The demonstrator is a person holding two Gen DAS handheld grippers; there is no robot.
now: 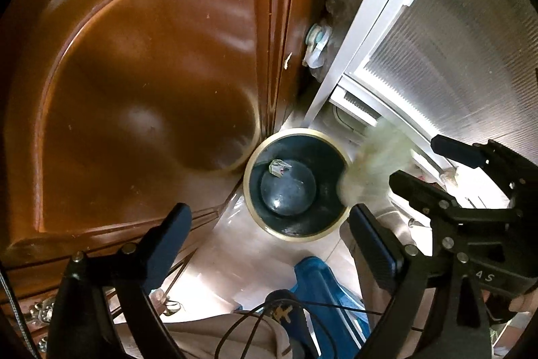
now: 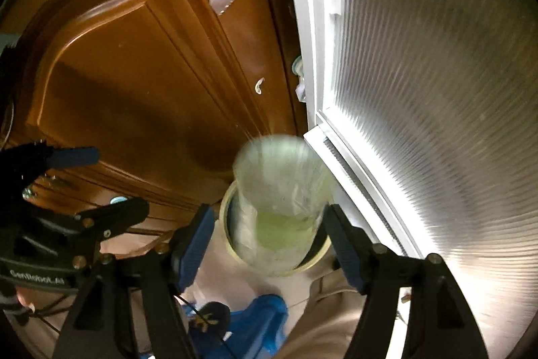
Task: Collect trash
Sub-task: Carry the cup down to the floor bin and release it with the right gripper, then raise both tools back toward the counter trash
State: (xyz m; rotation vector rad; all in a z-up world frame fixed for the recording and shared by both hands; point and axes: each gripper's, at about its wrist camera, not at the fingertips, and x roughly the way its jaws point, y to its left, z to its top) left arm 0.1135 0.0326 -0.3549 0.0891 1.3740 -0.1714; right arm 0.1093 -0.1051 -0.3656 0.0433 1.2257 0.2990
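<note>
Right wrist view: a clear plastic cup (image 2: 280, 207) with a pale green tint, blurred as if falling, hangs ahead of the right gripper (image 2: 269, 244), between its jaws but touching neither pad; they stand wide apart. It sits directly over the round bin (image 2: 232, 244) with a dark inside and tan rim.

Thin-walled and light, the cup would likely crush under a hard squeeze (take it across the middle of the wall, gently).

Left gripper (image 1: 269, 248) jaws are also spread, empty, the bin beyond them holding a small crumpled wrapper (image 1: 279, 166). A glossy brown wooden door (image 1: 151, 73) lies left of the jaws, ribbed frosted panelling (image 2: 420, 90) right.
</note>
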